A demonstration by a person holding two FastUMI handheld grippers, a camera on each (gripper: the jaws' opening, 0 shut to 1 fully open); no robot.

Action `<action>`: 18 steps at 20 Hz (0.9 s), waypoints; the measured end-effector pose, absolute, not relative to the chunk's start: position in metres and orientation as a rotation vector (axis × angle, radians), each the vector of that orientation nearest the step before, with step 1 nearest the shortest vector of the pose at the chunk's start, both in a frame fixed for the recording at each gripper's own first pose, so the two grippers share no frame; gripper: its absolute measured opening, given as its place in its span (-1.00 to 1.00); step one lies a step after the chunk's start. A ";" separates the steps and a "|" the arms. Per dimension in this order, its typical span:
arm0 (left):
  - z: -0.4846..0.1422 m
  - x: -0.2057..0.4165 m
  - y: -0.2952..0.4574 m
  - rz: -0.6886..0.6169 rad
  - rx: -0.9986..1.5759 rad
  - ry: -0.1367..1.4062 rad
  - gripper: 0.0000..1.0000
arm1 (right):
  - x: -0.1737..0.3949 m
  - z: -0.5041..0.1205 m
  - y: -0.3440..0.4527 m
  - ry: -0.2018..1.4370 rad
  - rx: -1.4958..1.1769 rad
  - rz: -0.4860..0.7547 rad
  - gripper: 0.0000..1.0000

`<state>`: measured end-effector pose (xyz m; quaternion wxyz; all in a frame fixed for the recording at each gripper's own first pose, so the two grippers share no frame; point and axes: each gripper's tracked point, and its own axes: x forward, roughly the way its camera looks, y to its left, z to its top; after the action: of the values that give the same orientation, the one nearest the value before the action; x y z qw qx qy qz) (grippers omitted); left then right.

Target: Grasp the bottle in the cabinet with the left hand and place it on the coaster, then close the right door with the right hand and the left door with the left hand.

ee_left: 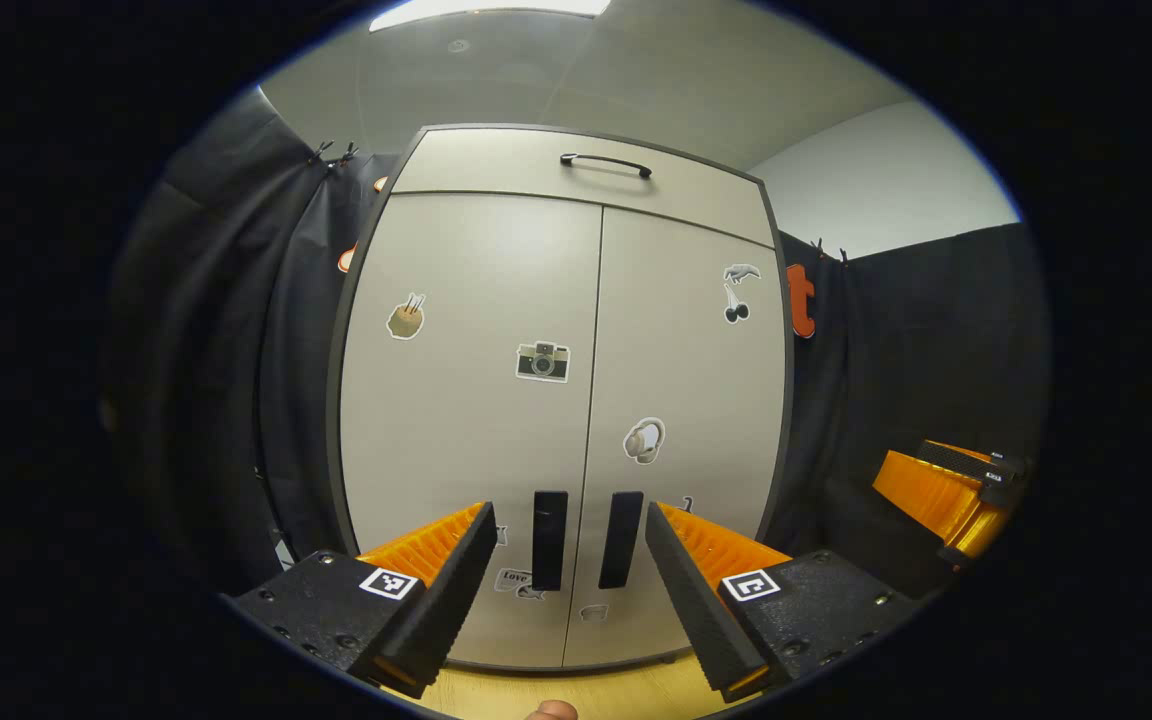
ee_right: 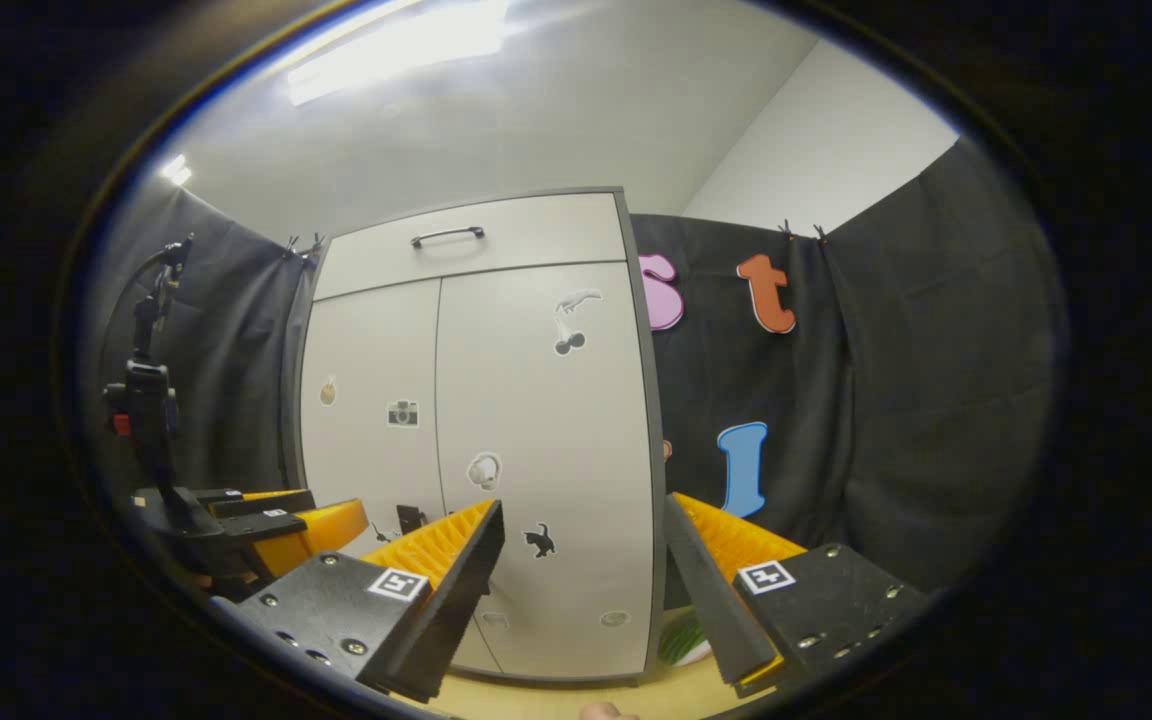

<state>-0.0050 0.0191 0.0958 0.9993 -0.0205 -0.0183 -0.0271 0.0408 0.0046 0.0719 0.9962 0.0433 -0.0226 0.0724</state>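
In the left gripper view, the left gripper sits at six o'clock with its fingers spread wide and nothing between them, aimed squarely at the cabinet. Both doors are shut: the left door at nine o'clock of the seam, the right door at three o'clock of it, each carrying a dark vertical handle beside the seam and several stickers. A drawer front with a dark bar handle lies at twelve o'clock. The bottle is behind the closed doors and cannot be seen. The right gripper appears at four o'clock of that view, well apart from the cabinet; its finger spacing cannot be judged there. In the right gripper view, the left gripper lies at eight o'clock, and a dark stand rises above it at nine o'clock. The right gripper at six o'clock has its fingers spread, empty, pointing at the cabinet's right edge. A green and white item, possibly the coaster, lies on the wooden tabletop beside the cabinet's lower right corner.
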 end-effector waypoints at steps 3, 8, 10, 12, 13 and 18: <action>0.097 -0.004 0.021 -0.045 -0.035 -0.041 0.89 | 0.042 0.073 0.004 -0.047 0.091 0.145 0.94; 0.094 -0.003 0.022 -0.043 -0.036 -0.033 0.89 | 0.045 0.071 0.004 -0.046 0.085 0.146 0.94; 0.093 -0.003 0.020 -0.044 -0.038 -0.031 0.89 | 0.044 0.071 0.003 -0.048 0.085 0.145 0.94; 0.093 -0.002 0.020 -0.044 -0.038 -0.031 0.89 | 0.044 0.072 0.002 -0.049 0.086 0.145 0.94; 0.094 -0.002 0.020 -0.043 -0.036 -0.032 0.89 | 0.044 0.073 0.001 -0.050 0.085 0.143 0.94; 0.094 -0.001 0.019 -0.040 -0.034 -0.036 0.89 | 0.046 0.073 -0.002 -0.055 0.089 0.140 0.94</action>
<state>-0.0011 0.0192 0.0943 0.9995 -0.0168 -0.0179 -0.0198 0.0455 -0.0020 0.0733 0.9962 0.0446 -0.0274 0.0701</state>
